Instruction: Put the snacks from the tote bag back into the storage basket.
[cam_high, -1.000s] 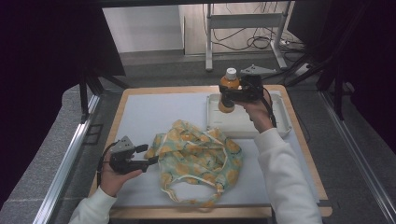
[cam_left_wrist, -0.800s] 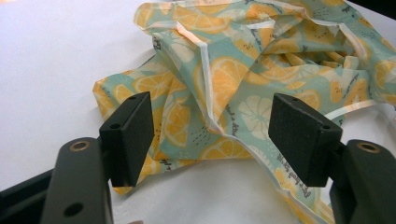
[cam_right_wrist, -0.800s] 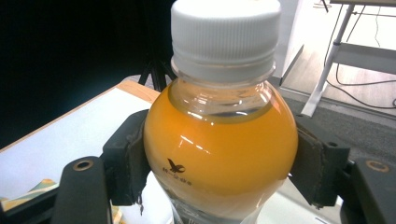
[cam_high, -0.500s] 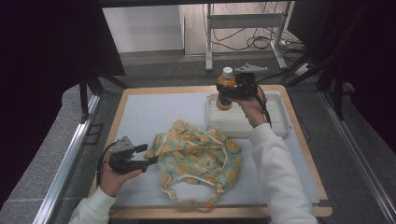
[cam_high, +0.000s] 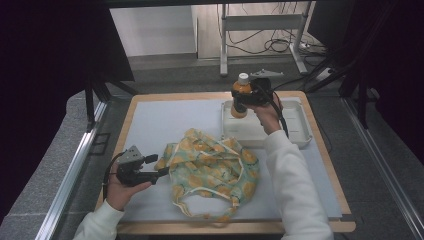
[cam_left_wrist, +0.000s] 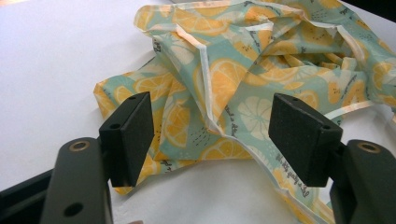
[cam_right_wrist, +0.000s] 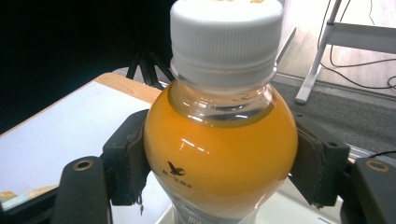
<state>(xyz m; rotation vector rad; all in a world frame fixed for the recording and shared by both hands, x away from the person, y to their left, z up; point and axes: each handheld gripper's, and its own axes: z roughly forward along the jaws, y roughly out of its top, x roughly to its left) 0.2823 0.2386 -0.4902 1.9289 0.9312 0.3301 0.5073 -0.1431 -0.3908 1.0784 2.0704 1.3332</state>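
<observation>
Fingers (cam_right_wrist: 128, 163) of right gripper (cam_high: 248, 96) clamped on orange juice bottle (cam_high: 240, 96), over white tray (cam_high: 295, 131); bottle base cut off. Left gripper (cam_left_wrist: 212, 135) agape beside lemon-print bag (cam_high: 212, 172) on table (cam_high: 150, 120).

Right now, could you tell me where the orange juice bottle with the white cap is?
The orange juice bottle is upright in the right gripper, over the white tray's left end, at the table's far right.

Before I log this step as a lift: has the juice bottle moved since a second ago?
Yes. In the high view the juice bottle, clamped in the right gripper, has shifted slightly left toward the white tray's left end.
</observation>
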